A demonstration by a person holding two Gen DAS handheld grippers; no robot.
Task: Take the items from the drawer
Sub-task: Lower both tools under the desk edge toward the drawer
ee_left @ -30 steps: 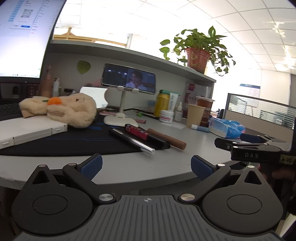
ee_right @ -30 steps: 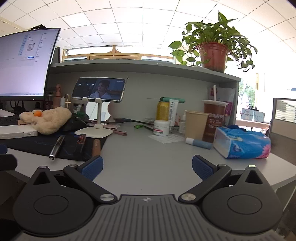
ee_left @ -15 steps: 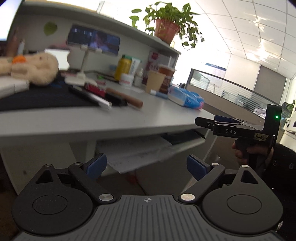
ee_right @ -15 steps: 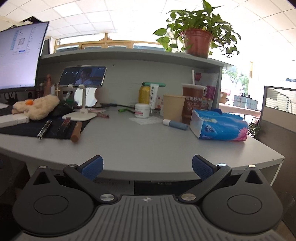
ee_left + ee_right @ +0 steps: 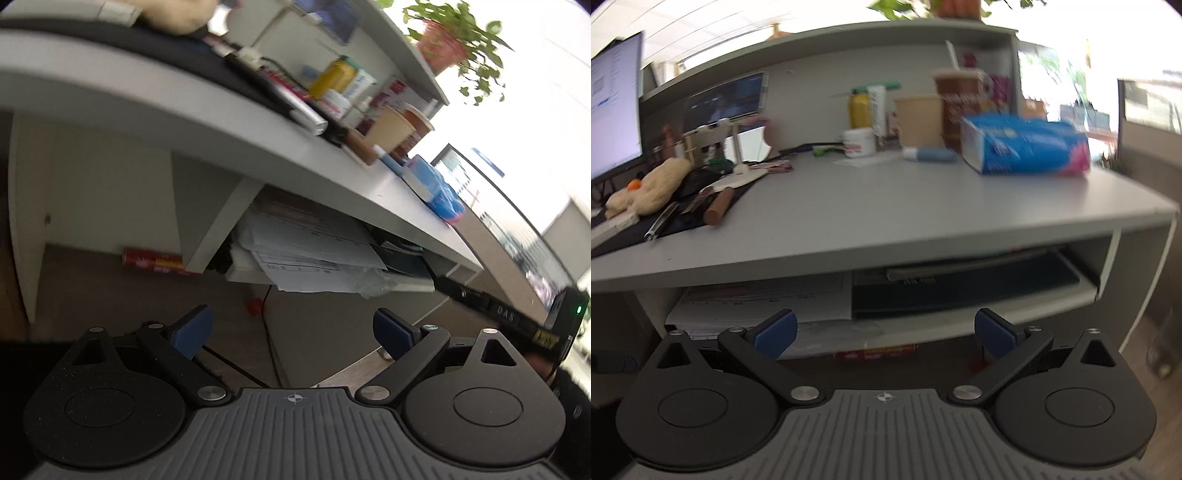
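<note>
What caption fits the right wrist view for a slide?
Open right gripper faces the under-desk drawer holding papers and dark folders.

Grey desk, blue-and-pink tissue pack, white papers, red can.

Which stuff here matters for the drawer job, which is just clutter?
Relevant:
- drawer under the desktop
- paper stack in it
- dark folder in it
- left tool, open, empty
- right tool, open, empty

Clutter:
- tissue pack
- paper cup
- plush toy
- phone on stand
- red can on the floor
</note>
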